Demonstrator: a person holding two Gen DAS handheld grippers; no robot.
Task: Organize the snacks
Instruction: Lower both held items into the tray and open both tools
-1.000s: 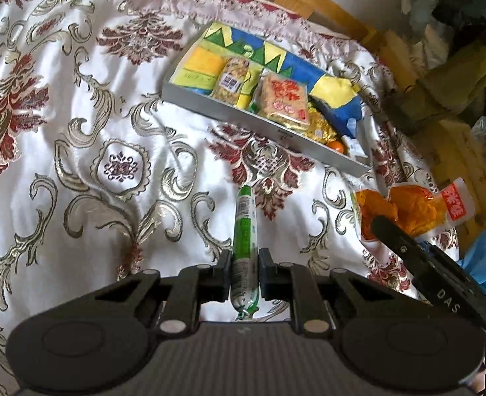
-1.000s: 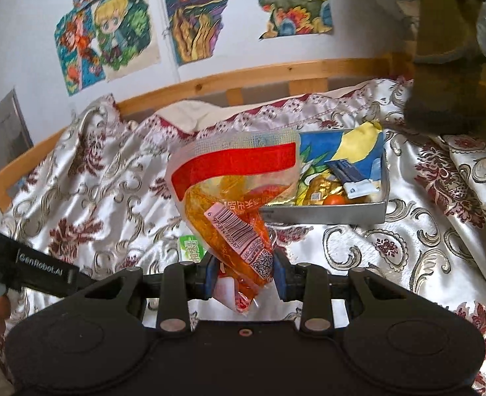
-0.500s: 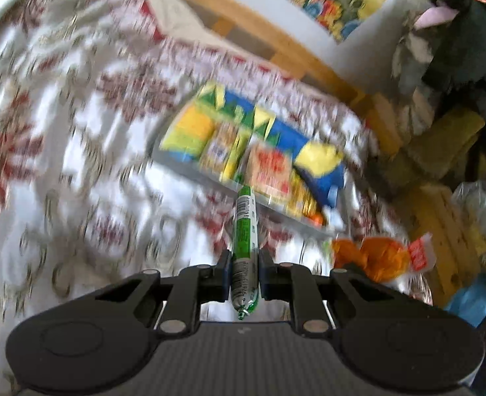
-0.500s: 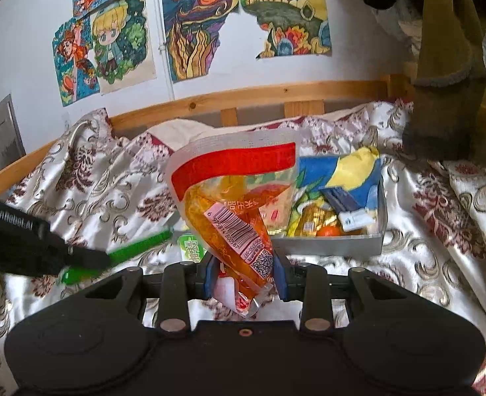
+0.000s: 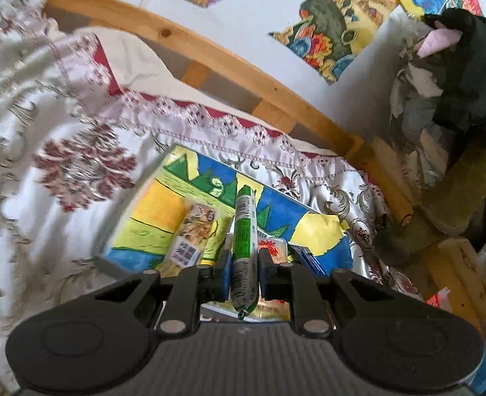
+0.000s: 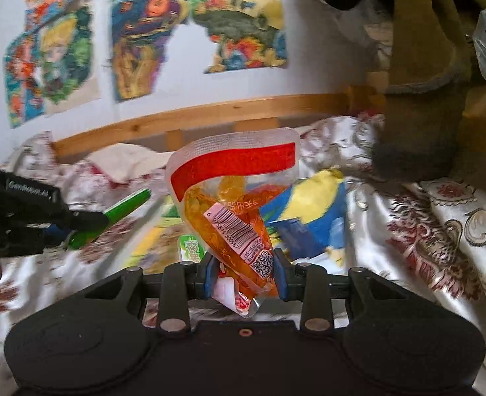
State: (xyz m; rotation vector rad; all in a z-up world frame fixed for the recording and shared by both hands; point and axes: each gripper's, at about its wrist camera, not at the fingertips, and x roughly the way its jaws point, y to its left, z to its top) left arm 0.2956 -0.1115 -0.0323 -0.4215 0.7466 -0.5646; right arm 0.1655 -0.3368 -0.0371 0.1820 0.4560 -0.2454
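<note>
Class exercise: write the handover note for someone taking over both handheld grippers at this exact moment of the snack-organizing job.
Left gripper: shut on the green stick-shaped sausage snack, held above the shallow grey box with a colourful painted lining.
Right gripper: shut on the clear pouch of orange snacks with a red band, also facing the box.
Done: a beige snack packet with a barcode label and a red-printed packet already lie in the box.
Left: set both held snacks into the box. A small green packet shows ahead; whether it is in the box is unclear.

A slim green sausage stick (image 5: 244, 231) stands lengthwise at centre frame above a grey tray (image 5: 111, 265) of snack packets, while an orange snack pouch (image 6: 233, 217) with a red band stands upright at centre.
</note>
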